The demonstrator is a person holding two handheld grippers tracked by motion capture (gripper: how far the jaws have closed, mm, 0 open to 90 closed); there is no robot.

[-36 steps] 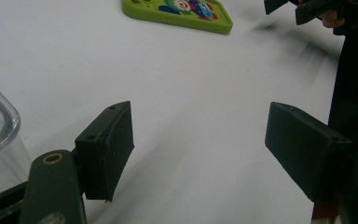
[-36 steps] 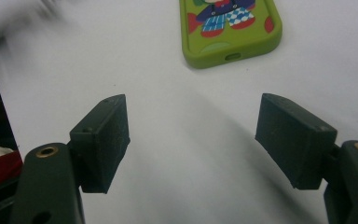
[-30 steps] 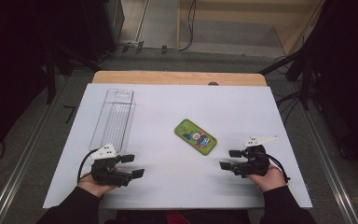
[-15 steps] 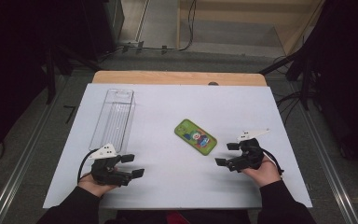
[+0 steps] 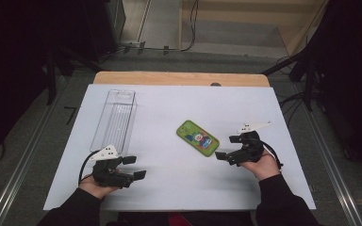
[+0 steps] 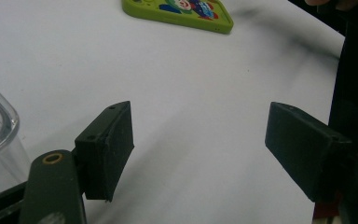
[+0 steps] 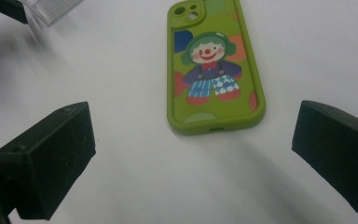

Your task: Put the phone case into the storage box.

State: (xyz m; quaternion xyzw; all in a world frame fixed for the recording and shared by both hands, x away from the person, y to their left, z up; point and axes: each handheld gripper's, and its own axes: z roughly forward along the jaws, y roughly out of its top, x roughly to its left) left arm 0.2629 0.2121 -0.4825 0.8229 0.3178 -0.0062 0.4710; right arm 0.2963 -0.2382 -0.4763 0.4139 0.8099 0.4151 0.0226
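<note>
While the right gripper [image 5: 227, 147] has just been opening wide (nothing between its jaws), the phone case [image 5: 197, 138] lies flat just ahead on the table [image 5: 169, 108]; left gripper [image 5: 134, 167] open, empty.

No words, numbers or brand marks can be read; the phone case [image 7: 214, 70] seems to bear just a clown drawing.

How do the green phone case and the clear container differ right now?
The green phone case is opaque, printed with a clown, and flat; the clear container is see-through, plain, and walled.
The phone case lies askew beside the open right gripper; the container lies lengthwise ahead of the left gripper.
Both rest untouched on the white table.
</note>
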